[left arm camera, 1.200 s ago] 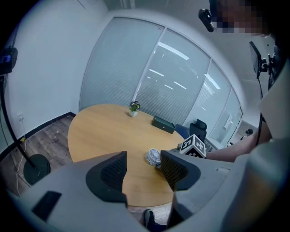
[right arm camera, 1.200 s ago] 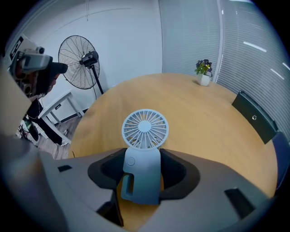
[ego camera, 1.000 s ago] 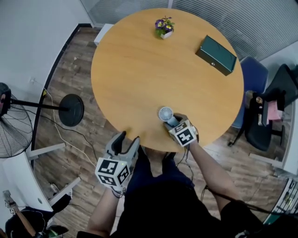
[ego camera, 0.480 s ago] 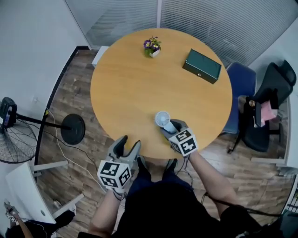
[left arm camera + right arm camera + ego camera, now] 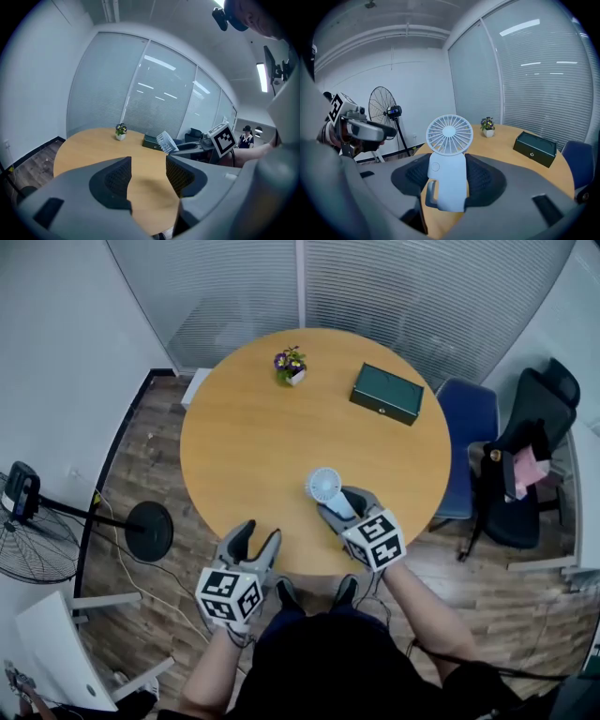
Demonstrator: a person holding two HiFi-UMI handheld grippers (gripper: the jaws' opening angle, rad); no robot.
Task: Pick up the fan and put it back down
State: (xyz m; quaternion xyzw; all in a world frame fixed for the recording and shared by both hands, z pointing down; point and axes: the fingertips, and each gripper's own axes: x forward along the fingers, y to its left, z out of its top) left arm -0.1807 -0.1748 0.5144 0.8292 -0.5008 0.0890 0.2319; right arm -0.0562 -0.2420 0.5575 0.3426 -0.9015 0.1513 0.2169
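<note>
Office room, blind-covered glass partition at the back, round wooden table [image 5: 244, 437] at centre. At far left on the floor, a pedestal fan [image 5: 28, 540]; on the table's far side, a flower pot [image 5: 289, 365] and a dark green box [image 5: 386, 394]; at right, office chairs [image 5: 525, 474]. Changes against one second ago, left to right. Left gripper [image 5: 256, 534]: raised slightly at the table's near edge, jaws apart, nothing between the pads, only bare tabletop beyond; idle, taking no part in the lift. Fan [image 5: 324, 487], small, white, handheld: previously low at the tabletop near the front edge, now lifted clear above the near part of the table, head upright over the handle. Right gripper [image 5: 343, 506]: clamped on the fan's handle, one pad against each side, carried upward together with the fan. Judged from this: pick-up half of the task done, put-down half not yet started. Pose: both forearms extended forward from the body, right gripper tipped moderately downward with the fan head beyond its jaws, left gripper lower, nearer the body and pointing across the table.
</note>
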